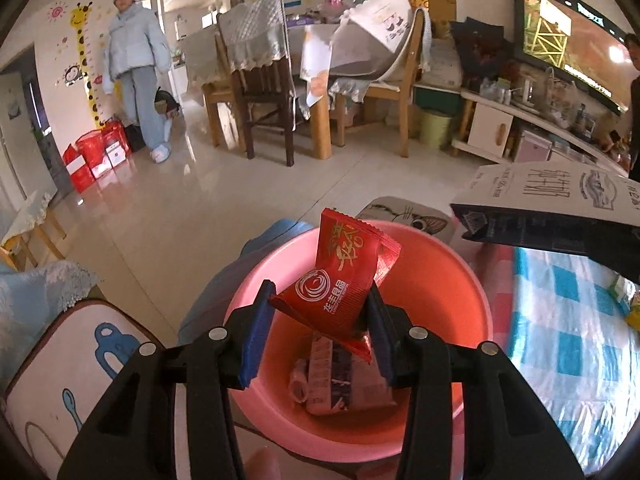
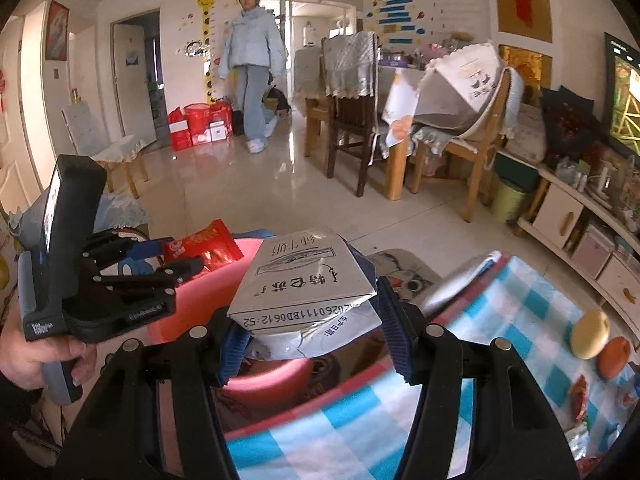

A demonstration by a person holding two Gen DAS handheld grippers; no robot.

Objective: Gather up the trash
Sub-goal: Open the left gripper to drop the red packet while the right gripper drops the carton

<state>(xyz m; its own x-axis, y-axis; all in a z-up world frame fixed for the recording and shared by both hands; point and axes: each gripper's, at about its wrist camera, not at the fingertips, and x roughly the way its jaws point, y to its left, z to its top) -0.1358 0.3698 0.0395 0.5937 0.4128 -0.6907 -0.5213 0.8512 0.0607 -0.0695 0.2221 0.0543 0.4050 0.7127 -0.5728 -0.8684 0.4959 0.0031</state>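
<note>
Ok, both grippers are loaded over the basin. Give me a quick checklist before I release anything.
1. Left gripper shut on the red snack wrapper: ok.
2. Wrapper above the pink basin: ok.
3. Right gripper shut on the milk carton: ok.
4. Carton fully over the basin: cannot tell; it seems near the rim.
5. Room in the basin: ok, only a flattened carton lies inside.
6. Trash left on the checked cloth: not ok, wrappers remain.

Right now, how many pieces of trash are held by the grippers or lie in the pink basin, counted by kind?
Red snack wrapper, held in the left gripper: 1
Milk carton, held in the right gripper: 1
Flattened carton in the pink basin: 1
Total: 3
</note>
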